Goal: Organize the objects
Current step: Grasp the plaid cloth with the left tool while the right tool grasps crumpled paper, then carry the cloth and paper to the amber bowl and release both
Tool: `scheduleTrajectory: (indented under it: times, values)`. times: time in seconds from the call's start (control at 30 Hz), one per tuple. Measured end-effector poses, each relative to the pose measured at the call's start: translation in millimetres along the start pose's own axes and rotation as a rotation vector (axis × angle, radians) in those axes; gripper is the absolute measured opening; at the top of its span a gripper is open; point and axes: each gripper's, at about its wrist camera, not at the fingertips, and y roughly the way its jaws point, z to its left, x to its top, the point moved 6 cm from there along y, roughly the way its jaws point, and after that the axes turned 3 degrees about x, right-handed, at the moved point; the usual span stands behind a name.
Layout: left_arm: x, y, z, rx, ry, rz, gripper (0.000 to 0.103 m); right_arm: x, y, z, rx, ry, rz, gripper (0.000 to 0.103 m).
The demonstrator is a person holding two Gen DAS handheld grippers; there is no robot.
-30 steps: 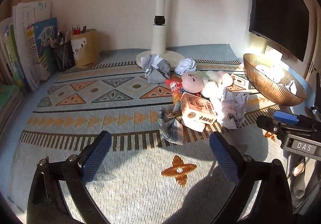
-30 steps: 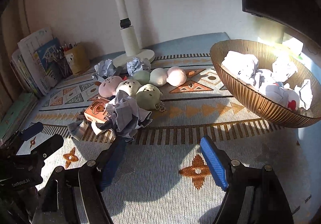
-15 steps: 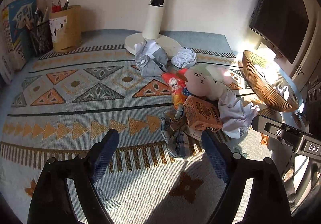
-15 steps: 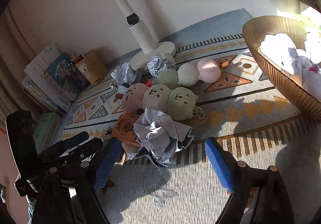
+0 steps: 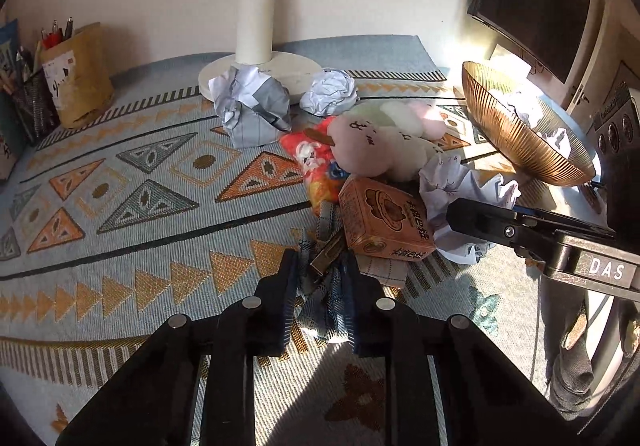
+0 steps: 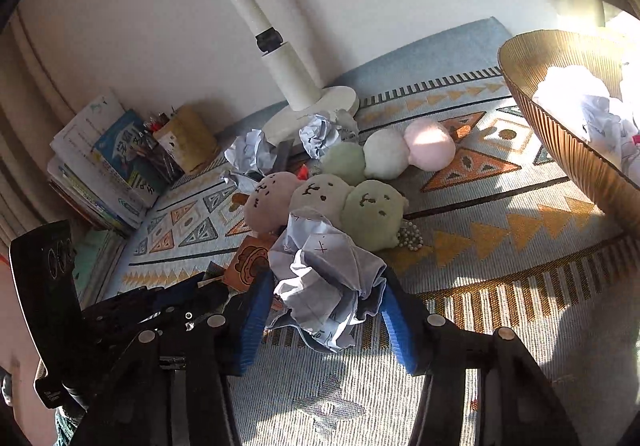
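Patterned woven rug over a table by a white wall, low sun from the right; white lamp base at the far edge. Left gripper: jaws closed down on the bunched plaid cloth at the near edge of the pile, pads pressing the fabric. Cloth is soft and limp, will drape and drag; a wooden clip-like piece lies against it, so lift slowly. Right gripper: jaws closing around the crumpled paper ball, blue pads against both flanks. Paper is very light, crushes easily, grip across the bulk suffices. Just beyond: orange carton, stiff, best taken across flat faces; plush toys, soft and compressible; red snack packet, likely slippery. Two more paper wads near the lamp. Containers: amber ribbed bowl, far right, already holds crumpled paper. Pen cup, far left, holds pens.
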Motion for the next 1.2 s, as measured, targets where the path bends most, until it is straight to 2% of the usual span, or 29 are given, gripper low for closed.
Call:
scheduleTrajectory:
  times: [0.17,0.27,0.37,0.47,0.5,0.53,0.6,0.67,0.7,0.77,0.83,0.87,0.9,1.0,1.03,1.17,1.2]
  values:
    - [-15.8,-35.0,15.8,0.019,-0.113,-0.047,0.016,-10.5,-31.1,-21.4,-0.019,0.083,-0.032,0.052]
    - [-36.2,-61.3,20.9,0.028,-0.174,-0.077,0.016,-17.7,-47.7,-27.1,-0.039,0.048,-0.032,0.052]
    - [-56.6,-70.5,13.3,-0.001,-0.198,-0.056,0.016,-27.6,-56.3,-32.1,-0.097,-0.006,-0.019,0.052]
    - [-70.5,-64.3,1.1,0.064,-0.187,-0.016,0.019,-35.6,-55.8,-38.9,-0.123,-0.014,-0.003,0.053]
    - [-75.3,-61.8,-3.8,0.073,-0.171,-0.006,0.023,-37.3,-54.2,-41.6,-0.127,-0.011,0.007,0.053]
    - [-78.5,-59.0,-9.5,0.064,-0.147,0.007,0.033,-38.1,-52.1,-43.0,-0.117,-0.003,0.018,0.053]
    - [-83.3,-59.2,-19.8,0.062,-0.090,0.012,0.045,-37.4,-51.5,-43.8,-0.107,0.000,0.022,0.054]
    - [-86.3,-62.9,-23.0,0.086,-0.038,0.009,0.082,-38.4,-48.7,-45.3,-0.096,0.013,0.035,0.055]
    - [-86.3,-64.9,-22.6,0.102,-0.013,-0.001,0.085,-40.0,-46.9,-46.3,-0.090,0.019,0.045,0.055]
    - [-83.8,-67.1,-18.7,0.112,0.012,-0.001,0.085,-41.4,-44.7,-46.7,-0.090,0.027,0.052,0.057]
    - [-77.2,-65.1,-11.0,0.105,-0.008,0.004,0.087,-41.0,-44.0,-46.5,-0.075,0.034,0.052,0.065]
    - [-74.1,-61.9,-9.4,0.092,-0.017,0.011,0.087,-41.1,-44.0,-45.8,-0.067,0.034,0.054,0.065]
    - [-71.7,-56.2,-10.3,0.080,-0.006,0.024,0.087,-41.3,-43.9,-45.5,-0.069,0.032,0.054,0.065]
    - [-71.6,-35.3,-20.8,0.109,0.073,0.111,0.087,-42.2,-43.6,-43.8,-0.079,0.020,0.055,0.065]
    - [-69.5,-35.0,-25.3,0.100,0.095,0.108,0.081,-42.7,-43.3,-43.5,-0.081,0.015,0.058,0.065]
    - [-65.0,-37.6,-30.1,0.074,0.094,0.082,0.042,-43.2,-43.9,-43.9,-0.080,0.017,0.055,0.065]
    - [-65.2,-38.5,-30.3,0.076,0.093,0.074,0.040,-42.8,-44.3,-44.5,-0.078,0.021,0.052,0.065]
